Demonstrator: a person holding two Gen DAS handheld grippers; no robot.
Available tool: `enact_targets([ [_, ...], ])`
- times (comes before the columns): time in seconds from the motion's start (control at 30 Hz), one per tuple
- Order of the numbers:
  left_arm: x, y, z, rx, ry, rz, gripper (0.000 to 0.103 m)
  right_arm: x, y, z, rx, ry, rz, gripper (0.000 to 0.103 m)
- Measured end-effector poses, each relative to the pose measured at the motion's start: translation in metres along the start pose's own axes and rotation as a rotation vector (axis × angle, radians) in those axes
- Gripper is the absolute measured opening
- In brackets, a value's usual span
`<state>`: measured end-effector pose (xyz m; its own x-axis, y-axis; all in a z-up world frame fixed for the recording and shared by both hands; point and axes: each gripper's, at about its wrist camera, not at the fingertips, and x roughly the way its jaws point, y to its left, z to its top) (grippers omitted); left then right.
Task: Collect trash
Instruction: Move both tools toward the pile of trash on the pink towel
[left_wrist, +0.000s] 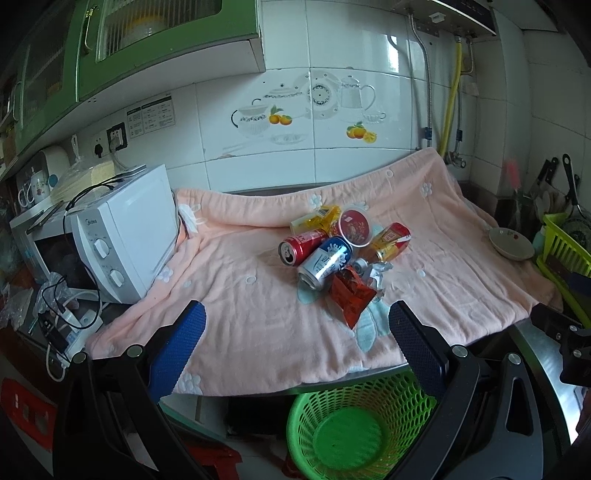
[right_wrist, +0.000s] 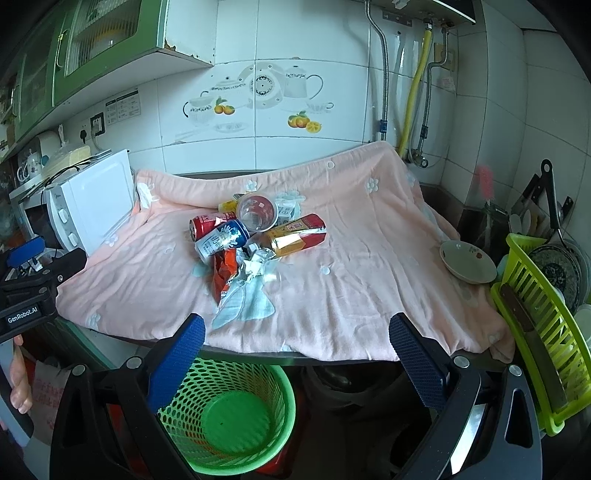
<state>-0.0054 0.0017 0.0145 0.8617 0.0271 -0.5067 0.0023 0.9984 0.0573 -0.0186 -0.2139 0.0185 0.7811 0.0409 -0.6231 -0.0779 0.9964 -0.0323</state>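
Trash pile (left_wrist: 332, 254) on pink cloth (left_wrist: 258, 317), green basket (left_wrist: 351, 432) below, both grippers' fingers (right_wrist: 177, 362) spread.

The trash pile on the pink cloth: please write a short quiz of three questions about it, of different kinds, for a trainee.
1. True or false: the green basket already holds a can.
2. Which item lies nearest the front edge of the pink cloth? A) red can B) red snack wrapper C) clear plastic cup
3. Fill in: both the left claw and the right claw are ____ and grip nothing.

Key: 1 false, the basket looks empty; 2 B; 3 open.
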Motion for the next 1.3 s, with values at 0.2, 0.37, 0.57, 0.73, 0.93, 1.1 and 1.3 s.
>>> enact_targets([
  [0.2,0.001,-0.001,0.001,0.003,-0.005,0.0,0.098,0.001,0.001,0.0,-0.001,-0.001,0.005,0.097],
  [0.37,0.002,0.0,0.003,0.003,-0.004,0.004,0.098,0.003,0.003,0.001,-0.007,-0.002,0.004,0.097],
  [0.57,0.004,0.0,0.005,0.004,-0.005,0.011,0.098,0.004,0.005,0.004,-0.009,-0.004,0.004,0.097],
  [0.73,0.006,0.003,0.007,0.0,-0.008,0.018,0.098,0.007,0.008,0.004,-0.018,-0.002,0.004,0.097],
  [0.93,0.01,0.009,0.008,-0.01,-0.006,0.027,0.098,0.013,0.009,0.008,-0.019,0.001,0.009,0.097],
  [1.1,0.016,0.017,0.008,-0.023,0.002,0.035,0.098,0.024,0.01,0.01,-0.013,0.018,0.024,0.097],
  [1.3,0.025,0.026,0.009,-0.031,0.011,0.043,0.098,0.045,0.018,0.015,-0.015,0.04,0.064,0.097],
])
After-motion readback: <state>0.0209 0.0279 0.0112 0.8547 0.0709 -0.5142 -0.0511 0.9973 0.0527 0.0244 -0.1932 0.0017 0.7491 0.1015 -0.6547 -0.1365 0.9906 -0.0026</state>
